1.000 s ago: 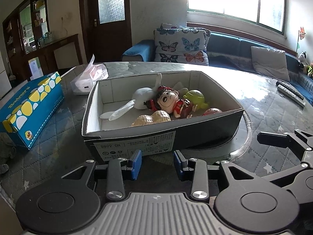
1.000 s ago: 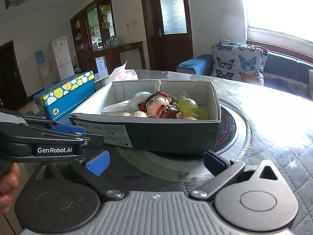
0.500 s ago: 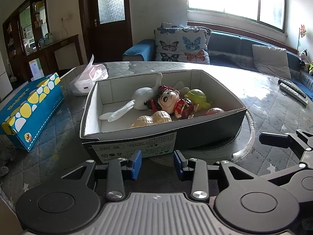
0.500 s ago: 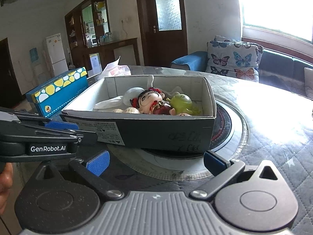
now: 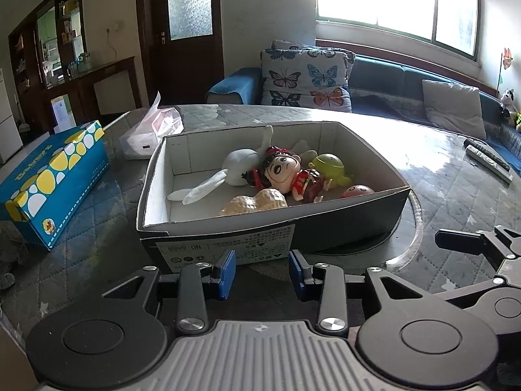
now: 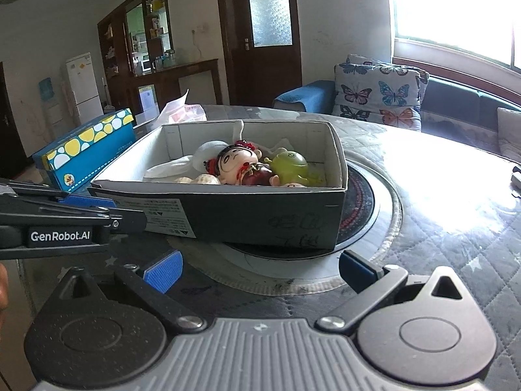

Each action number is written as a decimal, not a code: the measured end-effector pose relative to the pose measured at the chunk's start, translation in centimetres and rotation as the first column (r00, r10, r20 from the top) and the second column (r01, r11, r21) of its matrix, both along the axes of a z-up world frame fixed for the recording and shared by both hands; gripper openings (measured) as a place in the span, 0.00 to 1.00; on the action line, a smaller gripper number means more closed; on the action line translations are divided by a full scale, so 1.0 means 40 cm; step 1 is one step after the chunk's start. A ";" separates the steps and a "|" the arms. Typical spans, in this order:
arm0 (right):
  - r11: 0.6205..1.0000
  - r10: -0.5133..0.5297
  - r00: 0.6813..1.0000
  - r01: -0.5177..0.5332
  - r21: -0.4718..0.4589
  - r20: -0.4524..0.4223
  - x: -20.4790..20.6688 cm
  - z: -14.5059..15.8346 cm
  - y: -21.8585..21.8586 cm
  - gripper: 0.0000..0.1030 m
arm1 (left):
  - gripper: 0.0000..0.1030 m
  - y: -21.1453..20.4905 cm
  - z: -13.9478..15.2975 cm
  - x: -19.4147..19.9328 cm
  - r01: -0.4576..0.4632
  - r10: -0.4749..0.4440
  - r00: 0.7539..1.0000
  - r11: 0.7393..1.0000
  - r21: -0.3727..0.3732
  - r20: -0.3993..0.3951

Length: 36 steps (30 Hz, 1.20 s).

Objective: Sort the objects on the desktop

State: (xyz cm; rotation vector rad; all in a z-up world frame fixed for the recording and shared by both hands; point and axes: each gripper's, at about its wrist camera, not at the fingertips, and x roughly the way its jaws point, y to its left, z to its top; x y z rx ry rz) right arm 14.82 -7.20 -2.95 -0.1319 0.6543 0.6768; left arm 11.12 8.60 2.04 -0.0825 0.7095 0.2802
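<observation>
A black cardboard box (image 5: 342,228) (image 6: 260,215) stands on the round table. In it lie a doll with a big head and red dress (image 5: 286,172) (image 6: 237,166), a green figure (image 5: 329,166) (image 6: 289,164), a white plush (image 5: 234,169), a cream peanut-shaped toy (image 5: 257,202) and a small pink toy (image 5: 358,190). My left gripper (image 5: 262,268) is open and empty, just short of the box's near wall. My right gripper (image 6: 260,268) is wide open and empty, in front of the box's near corner.
A blue tissue box with yellow and white dots (image 5: 52,182) (image 6: 88,150) lies left of the box. A white plastic pack (image 5: 153,133) lies behind it. Remote controls (image 5: 488,159) lie at the far right. The box rests on a glass turntable (image 6: 381,215).
Both grippers have drifted a little; the box sits slightly nearer and more to the right in the right wrist view. Nothing was taken hold of or let go.
</observation>
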 end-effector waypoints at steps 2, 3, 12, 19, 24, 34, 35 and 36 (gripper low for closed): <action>1.000 -0.004 1.000 0.004 0.000 -0.005 0.003 -0.002 -0.003 1.00 | 0.38 -0.002 -0.001 0.000 0.001 -0.001 1.000 1.000 0.000 0.000; 1.000 -0.006 1.000 0.006 -0.001 -0.008 0.004 -0.003 -0.004 1.00 | 0.38 -0.004 -0.001 -0.001 0.001 -0.001 1.000 1.000 0.000 0.000; 1.000 -0.013 1.000 0.013 -0.012 -0.014 0.013 -0.005 -0.008 1.00 | 0.37 -0.015 -0.005 -0.002 0.005 -0.005 1.000 1.000 0.004 -0.002; 1.000 -0.007 1.000 0.007 -0.024 -0.016 0.025 -0.007 0.005 1.00 | 0.37 -0.007 0.000 0.008 0.000 0.000 1.000 1.000 0.007 -0.001; 1.000 -0.005 1.000 0.005 -0.028 -0.022 0.040 -0.011 0.016 1.00 | 0.37 0.003 -0.001 0.023 -0.005 0.005 1.000 1.000 0.008 -0.006; 0.999 0.001 0.999 -0.003 -0.038 -0.034 0.073 -0.017 0.041 1.00 | 0.37 0.020 -0.010 0.053 -0.006 0.006 1.000 1.000 0.003 -0.024; 0.999 0.001 0.999 -0.002 -0.038 -0.036 0.077 -0.018 0.043 1.00 | 0.37 0.021 -0.011 0.056 -0.007 0.007 1.000 1.000 0.003 -0.026; 0.999 0.001 0.999 -0.003 -0.039 -0.038 0.080 -0.019 0.045 1.00 | 0.37 0.023 -0.012 0.058 -0.008 0.008 1.000 1.000 0.004 -0.028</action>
